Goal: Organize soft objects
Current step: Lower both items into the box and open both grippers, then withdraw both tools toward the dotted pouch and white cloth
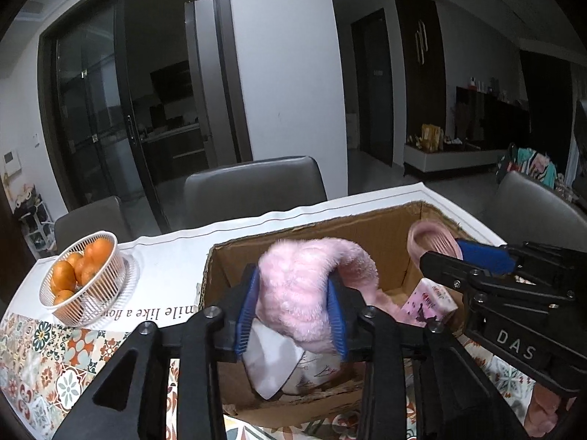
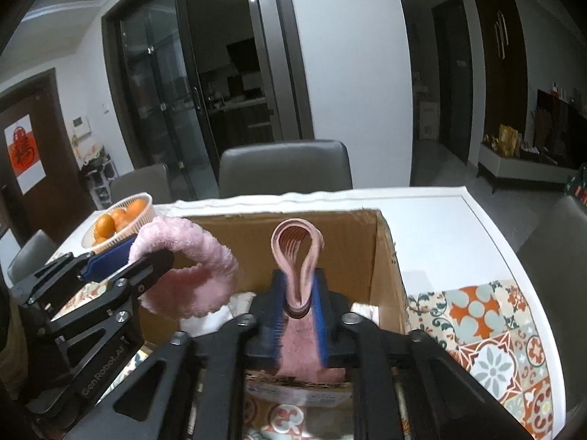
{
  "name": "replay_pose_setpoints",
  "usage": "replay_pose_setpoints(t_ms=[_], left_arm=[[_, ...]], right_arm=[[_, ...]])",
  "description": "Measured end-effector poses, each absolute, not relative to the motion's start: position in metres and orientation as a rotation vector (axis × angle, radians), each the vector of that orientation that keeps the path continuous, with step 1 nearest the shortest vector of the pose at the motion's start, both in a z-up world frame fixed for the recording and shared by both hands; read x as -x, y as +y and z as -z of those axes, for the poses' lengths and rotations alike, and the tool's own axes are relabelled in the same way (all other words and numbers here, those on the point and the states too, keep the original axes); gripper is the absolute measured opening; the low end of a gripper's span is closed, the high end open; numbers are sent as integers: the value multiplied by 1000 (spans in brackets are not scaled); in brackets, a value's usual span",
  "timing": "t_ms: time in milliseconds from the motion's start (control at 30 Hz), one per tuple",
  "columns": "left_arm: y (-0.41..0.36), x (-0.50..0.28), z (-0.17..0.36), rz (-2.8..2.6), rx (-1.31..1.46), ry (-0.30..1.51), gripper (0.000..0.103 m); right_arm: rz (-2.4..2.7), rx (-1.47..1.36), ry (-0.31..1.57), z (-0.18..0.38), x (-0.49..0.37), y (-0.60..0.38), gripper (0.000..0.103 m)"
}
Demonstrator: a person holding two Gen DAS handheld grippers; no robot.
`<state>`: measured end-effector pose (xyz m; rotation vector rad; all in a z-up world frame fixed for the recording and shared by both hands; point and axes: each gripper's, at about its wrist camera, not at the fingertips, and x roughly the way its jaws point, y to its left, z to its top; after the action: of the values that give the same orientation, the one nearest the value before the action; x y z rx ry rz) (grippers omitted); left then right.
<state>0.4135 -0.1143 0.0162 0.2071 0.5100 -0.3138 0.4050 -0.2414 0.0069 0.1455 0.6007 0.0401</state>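
Observation:
My left gripper (image 1: 291, 313) is shut on a fluffy pink slipper (image 1: 312, 286) and holds it over the open cardboard box (image 1: 330, 231). My right gripper (image 2: 299, 317) is shut on a second pink slipper (image 2: 297, 253), folded so its ribbed sole faces out, also above the box (image 2: 389, 256). The right gripper shows in the left wrist view (image 1: 466, 256) at the box's right side with its slipper (image 1: 433, 242). The left gripper (image 2: 121, 256) and its slipper (image 2: 190, 267) show in the right wrist view. Inside the box lie a pink tissue pack (image 1: 429, 300) and white cloth (image 1: 271, 363).
A white basket of oranges (image 1: 80, 275) stands on the table left of the box. The table has a white runner (image 1: 165, 267) and a patterned tile cloth (image 2: 495, 348). Grey chairs (image 1: 253, 183) stand along the far edge and at the right (image 1: 532, 205).

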Motion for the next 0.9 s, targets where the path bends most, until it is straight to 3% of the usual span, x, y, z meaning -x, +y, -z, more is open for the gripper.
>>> replay_pose_setpoints(t_ms=[167, 900], left_arm=[[-116, -410, -21, 307, -222, 507, 63], [-82, -320, -69, 293, -220, 391, 73]], right_arm=[[-18, -147, 615, -5, -406, -245, 41], [65, -154, 466, -59, -306, -237, 64]])
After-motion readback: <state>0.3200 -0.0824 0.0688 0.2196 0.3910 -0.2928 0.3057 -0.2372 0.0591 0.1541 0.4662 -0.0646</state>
